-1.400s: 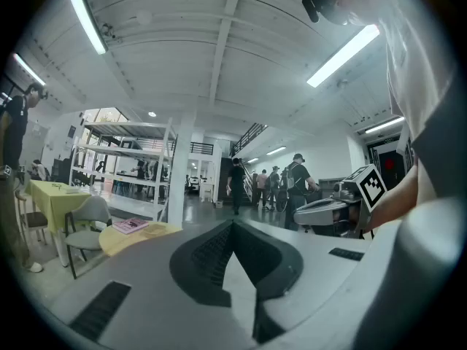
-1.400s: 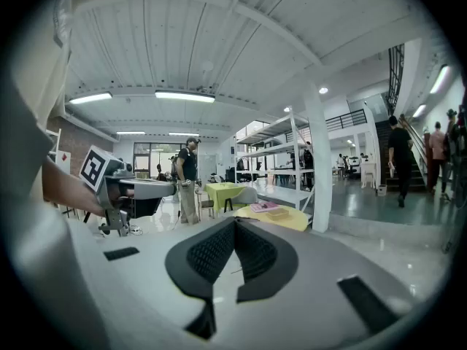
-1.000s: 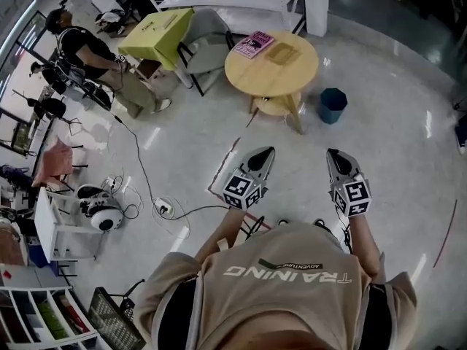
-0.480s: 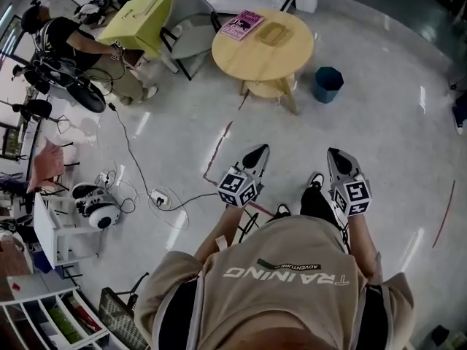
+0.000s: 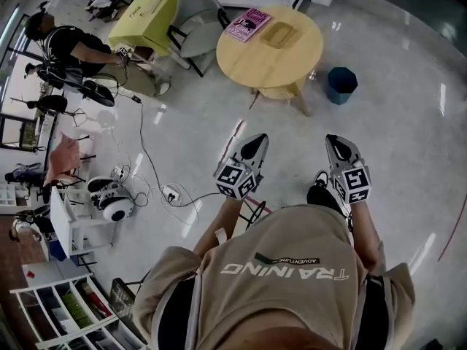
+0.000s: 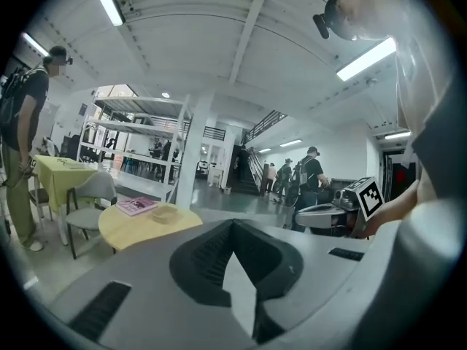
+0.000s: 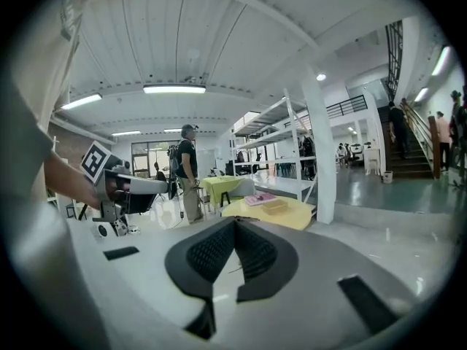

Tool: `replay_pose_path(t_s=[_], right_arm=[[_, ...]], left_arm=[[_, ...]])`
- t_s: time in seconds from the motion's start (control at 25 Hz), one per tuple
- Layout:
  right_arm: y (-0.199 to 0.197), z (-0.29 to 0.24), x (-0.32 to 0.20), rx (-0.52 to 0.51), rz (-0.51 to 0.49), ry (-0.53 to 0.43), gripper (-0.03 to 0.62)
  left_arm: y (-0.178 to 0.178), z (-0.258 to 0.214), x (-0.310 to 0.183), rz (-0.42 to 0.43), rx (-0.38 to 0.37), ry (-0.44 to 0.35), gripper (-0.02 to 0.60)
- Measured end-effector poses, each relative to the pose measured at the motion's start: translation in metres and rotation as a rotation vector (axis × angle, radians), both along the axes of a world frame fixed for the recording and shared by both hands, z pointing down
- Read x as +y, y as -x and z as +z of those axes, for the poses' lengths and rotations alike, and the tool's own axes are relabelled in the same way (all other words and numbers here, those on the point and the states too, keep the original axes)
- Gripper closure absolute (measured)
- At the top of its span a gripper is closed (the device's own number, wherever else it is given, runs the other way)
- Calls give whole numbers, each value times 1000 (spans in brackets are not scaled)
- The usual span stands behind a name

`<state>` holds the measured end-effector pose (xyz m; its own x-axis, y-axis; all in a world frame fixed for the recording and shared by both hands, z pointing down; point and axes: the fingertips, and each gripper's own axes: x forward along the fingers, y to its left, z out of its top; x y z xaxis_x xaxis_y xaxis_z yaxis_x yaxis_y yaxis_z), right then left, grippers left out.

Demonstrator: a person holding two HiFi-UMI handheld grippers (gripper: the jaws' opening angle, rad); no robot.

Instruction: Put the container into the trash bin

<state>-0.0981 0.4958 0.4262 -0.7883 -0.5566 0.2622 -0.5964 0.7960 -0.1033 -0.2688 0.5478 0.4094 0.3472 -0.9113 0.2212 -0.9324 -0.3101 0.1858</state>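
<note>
Left hand-held gripper (image 5: 255,144) and right hand-held gripper (image 5: 337,144) both closed, empty, still held ahead. Container (image 5: 278,33) on round bench (image 5: 263,65), bin (image 5: 341,84) beside it; both shifted slightly right in view

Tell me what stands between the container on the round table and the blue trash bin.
Nothing visible does. The container lies on the round table, the pink magazine on its far side from the trash bin, which stands on the floor beside the table; only bare tabletop and floor lie between.
</note>
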Motion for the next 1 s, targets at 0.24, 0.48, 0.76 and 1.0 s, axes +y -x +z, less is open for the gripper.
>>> replay_pose_path(t_s=[0.24, 0.48, 0.76, 1.0], right_arm=[[-13, 8, -67, 9, -48, 15, 597], [-15, 23, -106, 17, -78, 60, 597], [-3, 29, -135, 35, -111, 90, 597], [30, 37, -162, 68, -134, 65, 597]], left_arm=[[-18, 7, -66, -55, -14, 36, 569], [-27, 18, -110, -91, -4, 62, 569], [-31, 16, -137, -46, -28, 81, 569], [5, 37, -167, -49, -13, 85, 569]])
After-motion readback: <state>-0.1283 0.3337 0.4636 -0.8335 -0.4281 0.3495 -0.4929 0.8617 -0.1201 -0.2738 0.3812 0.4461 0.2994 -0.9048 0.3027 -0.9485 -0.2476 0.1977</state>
